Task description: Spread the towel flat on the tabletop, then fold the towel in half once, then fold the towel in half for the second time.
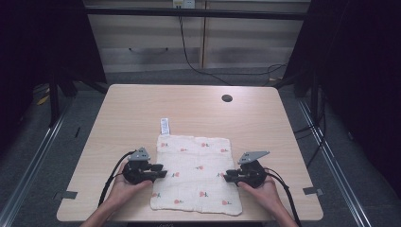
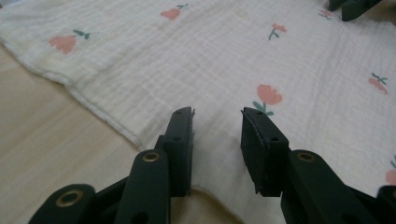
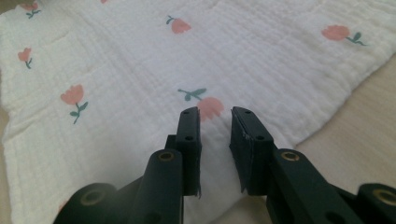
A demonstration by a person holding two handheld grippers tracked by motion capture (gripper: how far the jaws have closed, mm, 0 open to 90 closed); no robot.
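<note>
Cloth (image 1: 196,172) lies flat near a white tag (image 1: 164,126); left claw (image 1: 163,171) and right claw (image 1: 227,176) gape over its edges.

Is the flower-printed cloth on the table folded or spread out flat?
Spread out. The cloth lies flat on the table as one roughly square sheet, with all four edges visible and no fold lying over it.

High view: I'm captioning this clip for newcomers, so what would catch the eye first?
A cream cloth printed with small pink flowers lies flat at the near middle of the wooden table. The left gripper and right gripper flank it, each over a side edge with jaws apart.
</note>
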